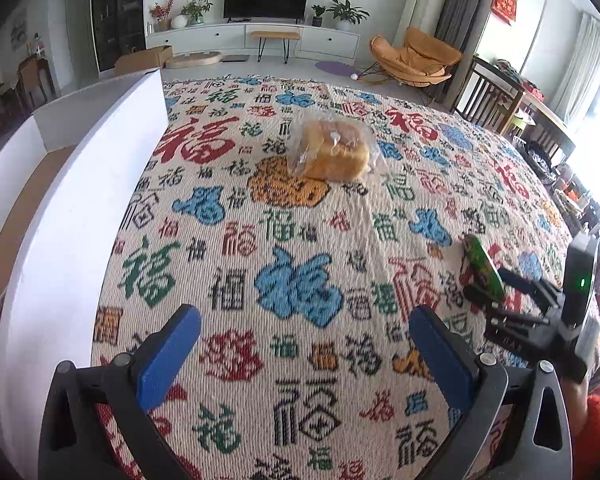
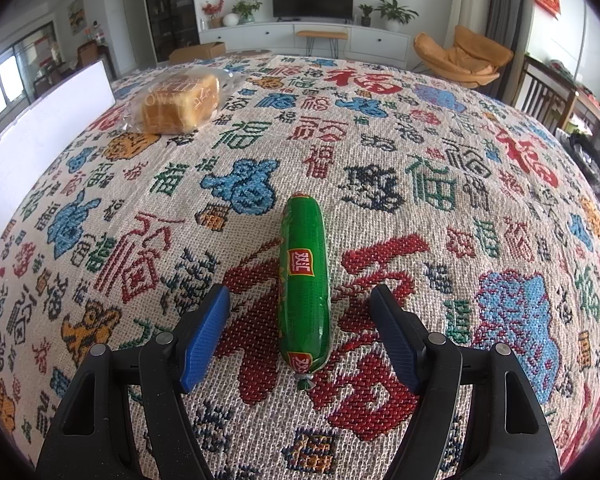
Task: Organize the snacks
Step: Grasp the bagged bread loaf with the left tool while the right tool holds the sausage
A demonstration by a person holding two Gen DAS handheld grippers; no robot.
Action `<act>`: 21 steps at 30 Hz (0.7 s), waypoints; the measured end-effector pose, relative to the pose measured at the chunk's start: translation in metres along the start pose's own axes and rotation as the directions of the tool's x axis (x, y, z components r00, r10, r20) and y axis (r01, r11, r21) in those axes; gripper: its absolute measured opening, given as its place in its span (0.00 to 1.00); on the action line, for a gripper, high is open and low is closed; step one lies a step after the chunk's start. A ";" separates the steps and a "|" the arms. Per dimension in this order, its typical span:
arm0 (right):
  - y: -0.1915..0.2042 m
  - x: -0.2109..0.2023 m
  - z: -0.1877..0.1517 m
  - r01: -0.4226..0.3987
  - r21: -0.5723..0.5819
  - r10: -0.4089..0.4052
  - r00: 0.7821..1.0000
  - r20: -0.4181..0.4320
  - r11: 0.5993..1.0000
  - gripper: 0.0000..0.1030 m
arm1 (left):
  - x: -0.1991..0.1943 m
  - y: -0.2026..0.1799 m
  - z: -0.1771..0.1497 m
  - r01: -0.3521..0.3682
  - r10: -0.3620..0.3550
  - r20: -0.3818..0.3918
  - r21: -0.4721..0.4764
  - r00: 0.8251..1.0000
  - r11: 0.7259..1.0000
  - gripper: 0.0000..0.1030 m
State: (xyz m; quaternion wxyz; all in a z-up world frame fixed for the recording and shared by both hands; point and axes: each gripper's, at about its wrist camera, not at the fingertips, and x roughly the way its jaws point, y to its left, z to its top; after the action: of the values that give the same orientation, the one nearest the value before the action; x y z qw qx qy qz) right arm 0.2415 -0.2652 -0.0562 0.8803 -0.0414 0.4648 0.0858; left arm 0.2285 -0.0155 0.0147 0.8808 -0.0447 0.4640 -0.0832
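Your right gripper [image 2: 300, 320] stands spread, nothing pinched, with the green sausage [image 2: 305, 280] lying lengthwise between its pads, untouched. It looks light, firm and slick-skinned, so grip mid-length. Your left gripper [image 1: 304, 356] is spread too; the soft bagged bread [image 1: 334, 150] sits well ahead.

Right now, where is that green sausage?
The green sausage lies on the patterned cloth between the right gripper's open fingers, untouched.
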 end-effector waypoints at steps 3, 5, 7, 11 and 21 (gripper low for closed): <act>0.000 0.000 0.000 -0.003 0.000 0.003 1.000 0.000 1.000 0.74 | 0.003 -0.003 0.034 0.046 -0.046 -0.009 -0.022 0.999 0.999 1.00; 0.000 0.000 0.000 -0.003 -0.001 0.003 1.000 0.000 1.000 0.74 | 0.008 -0.006 0.054 0.063 -0.063 -0.006 -0.029 0.998 0.998 1.00; 0.000 0.000 0.000 -0.002 -0.001 0.002 1.000 0.000 1.000 0.74 | 0.017 -0.012 0.075 0.063 -0.063 -0.013 -0.021 0.998 0.998 1.00; 0.000 0.000 0.000 -0.003 0.000 0.003 1.000 0.000 1.000 0.74 | 0.047 -0.024 0.113 0.045 -0.044 -0.057 0.017 0.997 0.999 1.00; 0.000 0.000 0.000 -0.004 0.000 0.004 1.000 0.000 1.000 0.74 | 0.124 -0.026 0.170 0.056 -0.065 -0.144 -0.067 0.987 0.996 1.00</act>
State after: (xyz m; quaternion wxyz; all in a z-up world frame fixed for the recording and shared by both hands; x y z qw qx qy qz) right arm 0.2418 -0.2655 -0.0560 0.8801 -0.0405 0.4648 0.0875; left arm 0.4343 -0.0642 0.0146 0.8397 -0.0799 0.5280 -0.0983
